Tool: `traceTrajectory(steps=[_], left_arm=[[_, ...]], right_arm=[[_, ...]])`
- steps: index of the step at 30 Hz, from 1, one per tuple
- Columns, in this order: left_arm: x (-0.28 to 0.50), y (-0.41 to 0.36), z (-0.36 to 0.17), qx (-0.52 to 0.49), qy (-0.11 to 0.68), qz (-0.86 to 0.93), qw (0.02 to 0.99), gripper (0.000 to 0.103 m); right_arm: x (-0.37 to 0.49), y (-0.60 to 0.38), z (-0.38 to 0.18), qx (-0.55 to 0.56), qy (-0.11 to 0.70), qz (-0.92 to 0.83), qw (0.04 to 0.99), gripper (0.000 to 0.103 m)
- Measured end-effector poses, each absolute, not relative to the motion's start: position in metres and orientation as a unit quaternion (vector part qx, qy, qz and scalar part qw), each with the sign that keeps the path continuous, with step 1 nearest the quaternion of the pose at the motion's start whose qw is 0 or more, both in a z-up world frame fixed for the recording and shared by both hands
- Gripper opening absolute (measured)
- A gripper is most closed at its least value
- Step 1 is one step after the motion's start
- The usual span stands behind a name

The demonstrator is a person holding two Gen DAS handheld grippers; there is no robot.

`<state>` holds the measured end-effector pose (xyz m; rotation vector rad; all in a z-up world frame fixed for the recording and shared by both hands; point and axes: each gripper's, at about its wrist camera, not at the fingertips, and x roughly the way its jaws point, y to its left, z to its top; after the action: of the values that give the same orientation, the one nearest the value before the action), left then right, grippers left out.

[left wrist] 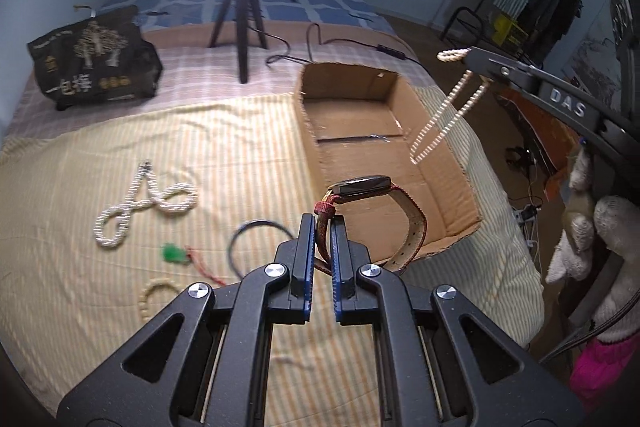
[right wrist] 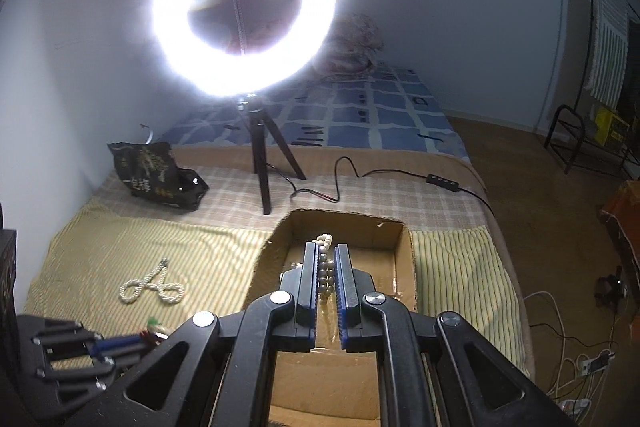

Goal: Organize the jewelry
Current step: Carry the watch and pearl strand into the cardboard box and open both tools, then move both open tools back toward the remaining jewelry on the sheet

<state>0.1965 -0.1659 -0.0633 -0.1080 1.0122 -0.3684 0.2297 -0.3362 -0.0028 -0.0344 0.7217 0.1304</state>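
Observation:
My left gripper (left wrist: 323, 221) is shut on the red strap of a wristwatch (left wrist: 366, 185), held just over the near left corner of an open cardboard box (left wrist: 384, 95). My right gripper (right wrist: 326, 249) is shut on a cream bead necklace (right wrist: 325, 241) above the same cardboard box (right wrist: 404, 267). From the left wrist view that bead necklace (left wrist: 448, 119) dangles in a long loop from the right gripper (left wrist: 470, 57) over the box's right side. The left gripper's fingers (right wrist: 116, 343) show low on the left in the right wrist view.
On the yellow striped cloth (left wrist: 160, 155) lie a twisted pearl necklace (left wrist: 148, 203), a dark bangle (left wrist: 256, 239), a green pendant on red cord (left wrist: 174, 251) and a bead bracelet (left wrist: 154, 293). A ring light on a tripod (right wrist: 260, 163), its cable and a black bag (left wrist: 96, 63) stand behind.

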Motion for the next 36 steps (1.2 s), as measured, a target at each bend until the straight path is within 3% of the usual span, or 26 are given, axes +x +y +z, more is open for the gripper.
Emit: traceTrajectory(steps=[18, 19, 20, 21, 23, 24, 26, 28, 36], left_arm=[[0.221, -0.211, -0.089, -0.060, 0.500, -0.193, 0.842, 0.007], [0.222, -0.212, -0.090, -0.060, 0.498, -0.195, 0.843, 0.009], [0.223, -0.212, -0.090, -0.060, 0.498, -0.197, 0.842, 0.014], [0.224, -0.212, -0.090, -0.060, 0.498, -0.201, 0.841, 0.020], [0.223, -0.210, -0.089, -0.061, 0.495, -0.200, 0.843, 0.046], [0.223, -0.209, -0.088, -0.059, 0.492, -0.199, 0.845, 0.049], [0.223, -0.207, -0.087, -0.057, 0.492, -0.194, 0.847, 0.052], [0.224, -0.204, -0.088, -0.058, 0.496, -0.193, 0.845, 0.052], [0.219, -0.194, -0.086, -0.046, 0.495, -0.185, 0.848, 0.052]], right_arm=[[0.259, -0.353, -0.033, -0.001, 0.385, 0.049, 0.922, 0.005], [0.259, -0.353, -0.033, 0.000, 0.385, 0.050, 0.922, 0.009], [0.259, -0.353, -0.033, 0.000, 0.385, 0.050, 0.922, 0.022], [0.259, -0.354, -0.033, 0.001, 0.383, 0.049, 0.922, 0.028], [0.258, -0.354, -0.033, 0.002, 0.382, 0.046, 0.923, 0.036], [0.259, -0.354, -0.034, 0.002, 0.385, 0.045, 0.922, 0.041], [0.259, -0.355, -0.034, 0.002, 0.384, 0.039, 0.922, 0.072], [0.256, -0.355, -0.033, -0.002, 0.378, 0.027, 0.925, 0.085], [0.252, -0.353, -0.029, -0.012, 0.375, 0.007, 0.927, 0.095]])
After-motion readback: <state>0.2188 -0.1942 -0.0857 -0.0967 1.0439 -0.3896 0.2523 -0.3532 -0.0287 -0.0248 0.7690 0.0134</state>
